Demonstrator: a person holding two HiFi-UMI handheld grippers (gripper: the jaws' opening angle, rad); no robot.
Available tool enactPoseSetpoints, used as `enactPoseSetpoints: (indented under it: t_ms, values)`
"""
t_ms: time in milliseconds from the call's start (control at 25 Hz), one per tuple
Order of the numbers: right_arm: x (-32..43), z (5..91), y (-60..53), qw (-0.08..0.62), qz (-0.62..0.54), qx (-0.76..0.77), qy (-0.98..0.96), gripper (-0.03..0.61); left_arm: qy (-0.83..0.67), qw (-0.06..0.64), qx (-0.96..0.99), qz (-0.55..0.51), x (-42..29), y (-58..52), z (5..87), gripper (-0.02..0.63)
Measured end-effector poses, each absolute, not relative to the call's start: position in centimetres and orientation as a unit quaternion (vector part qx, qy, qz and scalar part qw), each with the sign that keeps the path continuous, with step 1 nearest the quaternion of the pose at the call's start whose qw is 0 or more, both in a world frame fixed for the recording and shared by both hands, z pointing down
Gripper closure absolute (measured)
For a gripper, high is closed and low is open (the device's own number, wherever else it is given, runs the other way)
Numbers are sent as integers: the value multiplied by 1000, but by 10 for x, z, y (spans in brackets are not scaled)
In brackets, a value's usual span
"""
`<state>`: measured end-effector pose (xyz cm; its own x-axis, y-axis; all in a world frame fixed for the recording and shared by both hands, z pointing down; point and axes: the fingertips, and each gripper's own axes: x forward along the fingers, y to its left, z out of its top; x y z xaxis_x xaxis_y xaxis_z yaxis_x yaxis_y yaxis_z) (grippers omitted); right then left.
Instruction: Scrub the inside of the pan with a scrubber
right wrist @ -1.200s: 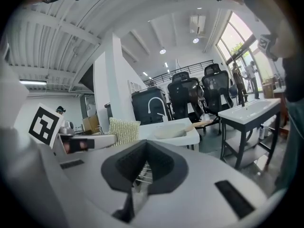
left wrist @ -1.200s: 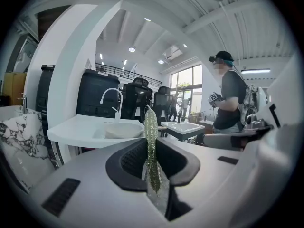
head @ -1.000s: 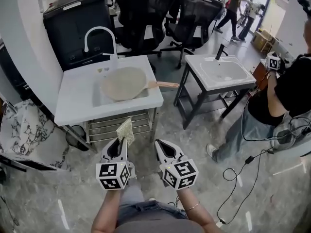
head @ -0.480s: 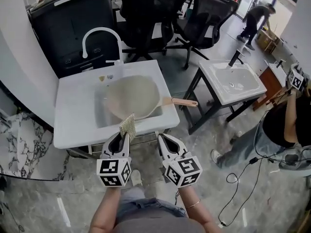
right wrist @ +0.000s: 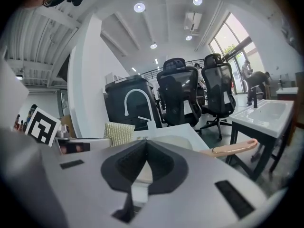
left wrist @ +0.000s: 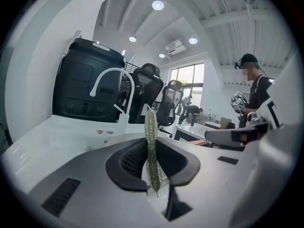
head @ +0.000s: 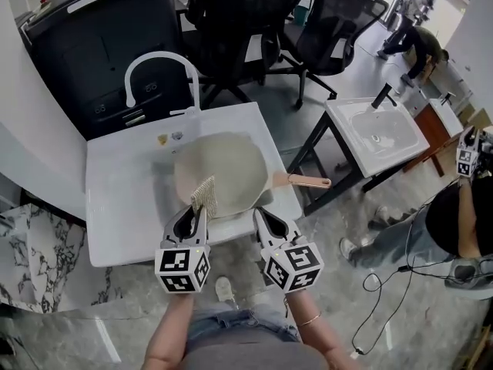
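A beige pan (head: 219, 172) with a wooden handle (head: 306, 181) lies in the basin of a white sink unit (head: 123, 199); the handle sticks out to the right past the unit's edge. My left gripper (head: 197, 214) is shut on a flat yellow-green scrubber (head: 205, 196) that stands on edge over the pan's near rim. In the left gripper view the scrubber (left wrist: 151, 146) is pinched upright between the jaws. My right gripper (head: 264, 220) is shut with nothing in it, just right of the left one, near the sink's front edge. From the right gripper view the pan (right wrist: 175, 141) and handle (right wrist: 235, 147) lie ahead.
A white arched faucet (head: 158, 72) rises at the back of the sink unit. Behind it stand a black cabinet (head: 92, 45) and black office chairs (head: 331, 21). A second white sink table (head: 385, 133) is to the right, with a person (head: 466, 206) beside it and cables (head: 385, 284) on the floor.
The sink unit and pan have come closer and now sit right under both grippers. The scrubber has gone from in front of the sink to over the pan's near rim.
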<state>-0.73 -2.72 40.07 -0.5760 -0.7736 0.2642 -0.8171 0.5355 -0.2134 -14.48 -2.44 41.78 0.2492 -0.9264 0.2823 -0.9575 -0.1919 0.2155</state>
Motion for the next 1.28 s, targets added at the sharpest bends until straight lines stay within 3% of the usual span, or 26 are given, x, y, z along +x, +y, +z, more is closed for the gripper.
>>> enactPoseSetpoints:
  t_ms: [600,1280]
  values:
    - [14,422,-82,95,175,479,-855,568,-620,225,748,63,-150,-76,452,546]
    - [88,431,-133,87,200,513,-830,568,-601,262,751,72,-49,-161,452,546]
